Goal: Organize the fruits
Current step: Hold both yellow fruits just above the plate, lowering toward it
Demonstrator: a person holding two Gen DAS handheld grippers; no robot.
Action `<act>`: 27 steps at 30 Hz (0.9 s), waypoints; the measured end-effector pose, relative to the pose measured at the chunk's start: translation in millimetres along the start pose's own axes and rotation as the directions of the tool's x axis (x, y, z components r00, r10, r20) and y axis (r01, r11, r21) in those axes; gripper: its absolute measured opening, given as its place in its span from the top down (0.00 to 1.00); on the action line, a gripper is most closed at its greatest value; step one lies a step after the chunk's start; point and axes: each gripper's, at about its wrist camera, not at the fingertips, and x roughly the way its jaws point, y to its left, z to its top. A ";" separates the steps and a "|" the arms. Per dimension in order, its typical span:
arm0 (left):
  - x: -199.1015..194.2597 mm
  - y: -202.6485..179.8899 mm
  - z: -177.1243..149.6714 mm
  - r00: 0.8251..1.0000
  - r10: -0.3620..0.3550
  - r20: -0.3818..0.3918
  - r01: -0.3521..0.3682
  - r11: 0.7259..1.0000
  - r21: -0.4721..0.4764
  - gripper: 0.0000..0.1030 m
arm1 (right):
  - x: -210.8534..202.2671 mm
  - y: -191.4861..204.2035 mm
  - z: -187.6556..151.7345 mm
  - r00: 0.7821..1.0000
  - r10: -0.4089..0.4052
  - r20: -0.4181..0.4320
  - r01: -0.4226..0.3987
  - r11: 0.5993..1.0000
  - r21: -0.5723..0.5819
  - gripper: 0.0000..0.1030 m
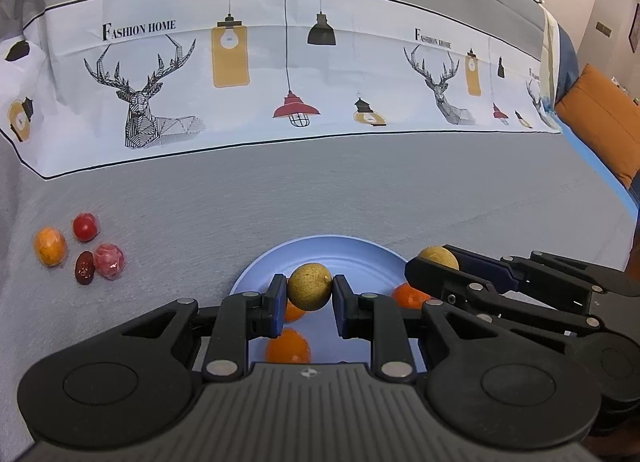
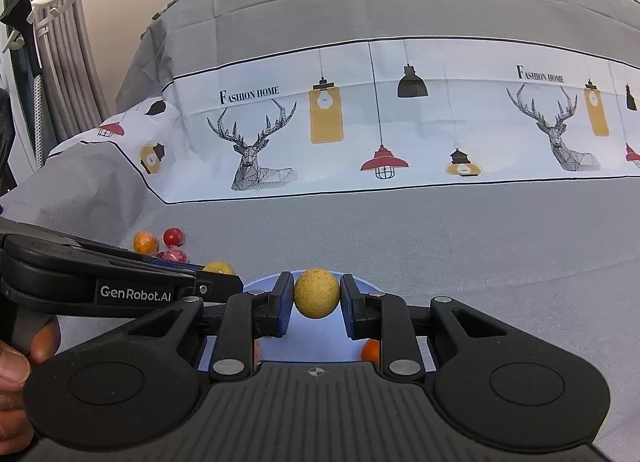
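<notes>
Each hand-held gripper, left and right, pinches a tan round fruit across its middle, above the blue plate. It looks light, firm and prone to roll.

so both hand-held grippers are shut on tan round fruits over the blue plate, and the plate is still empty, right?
Not empty. The left wrist view shows orange round fruits lying on the light blue round plate. The rest holds: left hand-held gripper and right hand-held gripper each grip a tan round fruit.

Black grippers, blue pads, silver rivets, "GenRobot.AI" lettering.
</notes>
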 end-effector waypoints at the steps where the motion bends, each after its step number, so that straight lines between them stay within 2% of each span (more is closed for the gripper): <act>1: 0.3 -0.1 0.0 1.000 0.000 0.000 0.000 1.000 0.002 0.74 | 0.0 0.2 0.0 1.000 -0.001 0.000 0.001 1.000 0.000 0.74; 27: 3.6 -6.3 -0.1 1.000 -0.006 -0.005 0.006 1.000 0.024 0.74 | -0.4 -0.9 -0.6 1.000 -0.006 0.001 0.006 1.000 0.001 0.74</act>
